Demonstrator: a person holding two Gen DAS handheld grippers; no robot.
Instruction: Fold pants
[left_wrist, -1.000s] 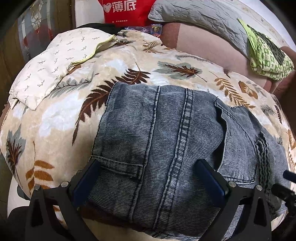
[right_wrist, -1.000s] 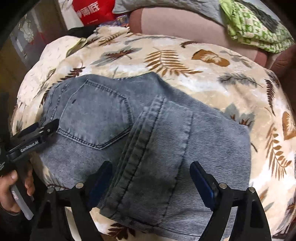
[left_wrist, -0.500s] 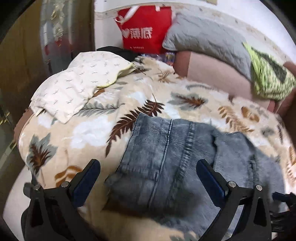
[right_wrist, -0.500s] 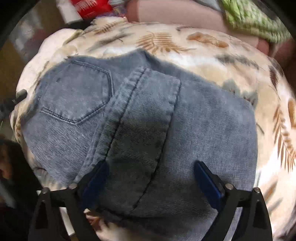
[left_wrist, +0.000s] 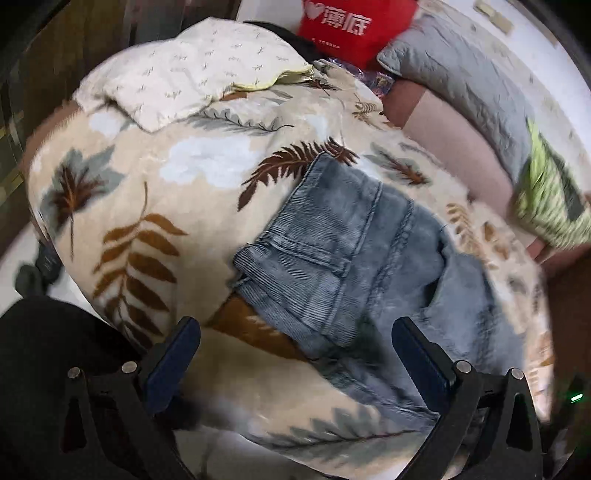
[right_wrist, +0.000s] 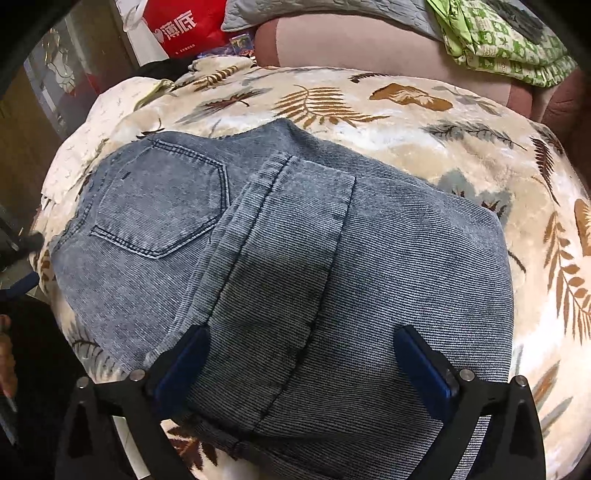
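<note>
The grey-blue denim pants (right_wrist: 295, 258) lie folded into a compact stack on the leaf-print blanket (right_wrist: 424, 122), back pocket to the left and a leg layer on top. In the left wrist view the pants (left_wrist: 343, 251) lie right of centre. My left gripper (left_wrist: 295, 354) is open and empty, held off the near left edge of the pants. My right gripper (right_wrist: 303, 365) is open and empty, just above the near part of the folded stack.
A white patterned pillow (left_wrist: 192, 70) lies at the far left of the bed. A red bag (left_wrist: 343, 26), a grey quilt (left_wrist: 469, 77) and a green cloth (right_wrist: 506, 40) sit along the pink headboard (right_wrist: 351, 44). The bed's near edge drops off below the grippers.
My left gripper has pulled back and swung left, off the pants. My right gripper has stayed over the stack with small shifts. Both stayed open.
</note>
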